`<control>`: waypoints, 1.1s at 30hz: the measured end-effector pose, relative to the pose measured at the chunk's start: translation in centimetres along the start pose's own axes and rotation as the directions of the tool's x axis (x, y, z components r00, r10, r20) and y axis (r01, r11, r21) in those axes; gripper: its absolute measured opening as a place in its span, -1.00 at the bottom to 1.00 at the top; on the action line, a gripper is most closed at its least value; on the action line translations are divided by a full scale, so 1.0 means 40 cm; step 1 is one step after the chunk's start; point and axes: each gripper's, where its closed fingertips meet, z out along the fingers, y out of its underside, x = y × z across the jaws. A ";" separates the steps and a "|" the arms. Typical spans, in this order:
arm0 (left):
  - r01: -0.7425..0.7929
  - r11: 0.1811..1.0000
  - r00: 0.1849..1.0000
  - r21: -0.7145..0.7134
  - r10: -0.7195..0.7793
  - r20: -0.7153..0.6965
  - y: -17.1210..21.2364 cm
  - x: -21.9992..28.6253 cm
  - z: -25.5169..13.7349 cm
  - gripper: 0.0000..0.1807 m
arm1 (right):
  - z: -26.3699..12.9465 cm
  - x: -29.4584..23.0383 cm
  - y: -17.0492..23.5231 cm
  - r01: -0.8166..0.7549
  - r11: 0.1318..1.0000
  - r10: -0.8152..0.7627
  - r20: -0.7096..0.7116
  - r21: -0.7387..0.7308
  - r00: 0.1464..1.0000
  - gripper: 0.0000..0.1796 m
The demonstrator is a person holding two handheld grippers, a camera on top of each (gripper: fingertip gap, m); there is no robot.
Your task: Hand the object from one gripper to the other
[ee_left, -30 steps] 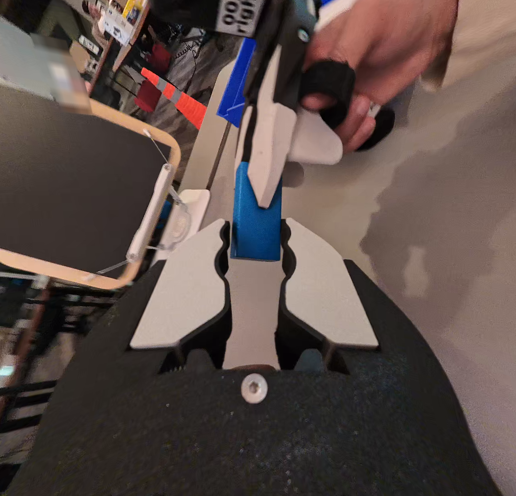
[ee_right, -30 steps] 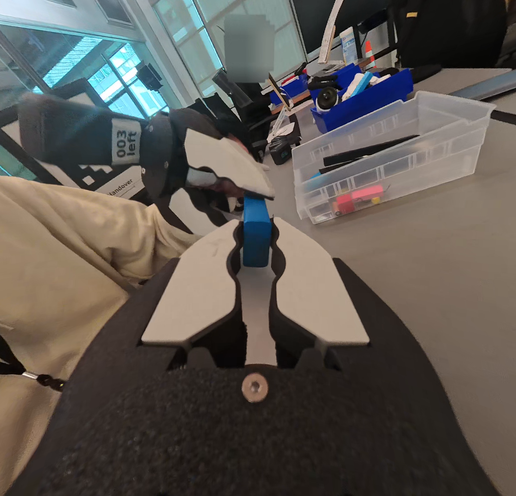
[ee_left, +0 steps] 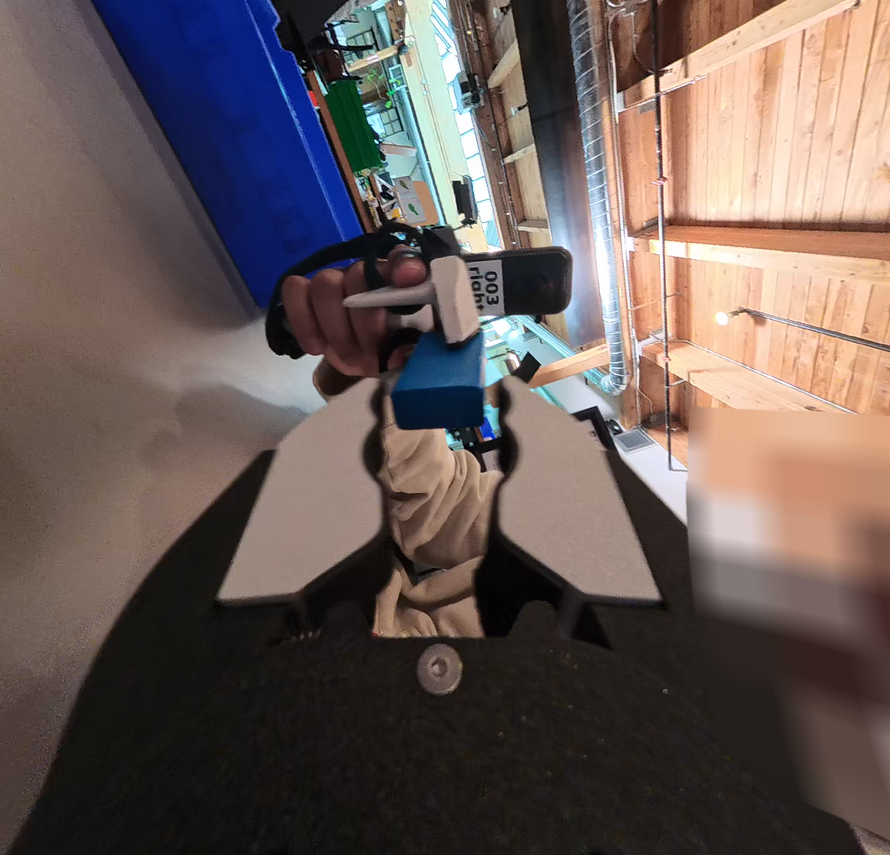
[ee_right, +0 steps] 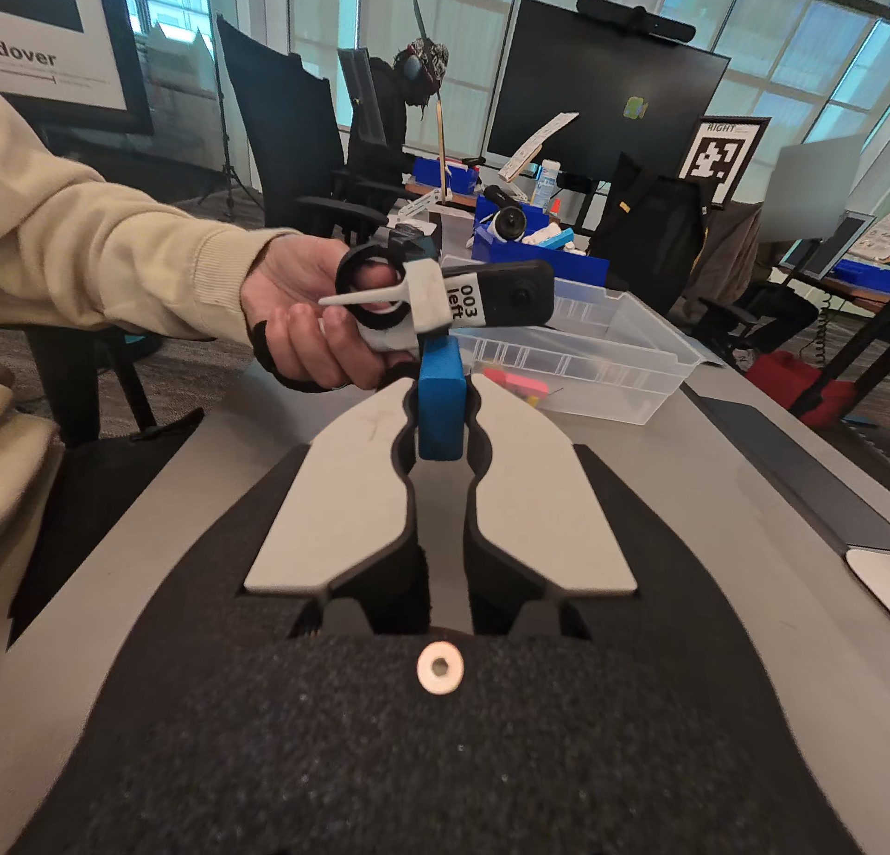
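Right gripper (ee_right: 442, 382): closed on the block (ee_right: 442, 417). Both pale flat fingers press its long faces, with no gap showing in the right wrist view. The block is a blue rectangular solid with a matte surface and sharp edges. It stands upright at the fingertips, with its upper end projecting past them.

Left gripper (ee_left: 438, 389): jaws spread. In the left wrist view a clear gap shows between the block and each inner pad edge, at 9 and 3 o'clock. The pad edges are black and scalloped, and the body is a black, grainy material.

The block is held in the air above the grey table (ee_right: 674, 470), inside the span of both grippers.

In the right wrist view the left hand (ee_right: 298, 321) and its beige ribbed sleeve (ee_right: 120, 263) come in from 9 o'clock. The left gripper sits at 12 o'clock of the block, just over its top end. Whether it touches there cannot be told.

A clear ribbed plastic bin (ee_right: 602, 364) stands on the table at 2 o'clock of the block, apart from it. Bare table lies open from 3 to 5 o'clock.
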 end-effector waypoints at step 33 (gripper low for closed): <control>-0.630 0.776 0.757 0.009 0.612 0.228 -0.043 0.003 -0.034 -0.62 | 0.038 0.026 0.005 -0.772 0.629 0.750 0.190 0.089 0.633 -0.62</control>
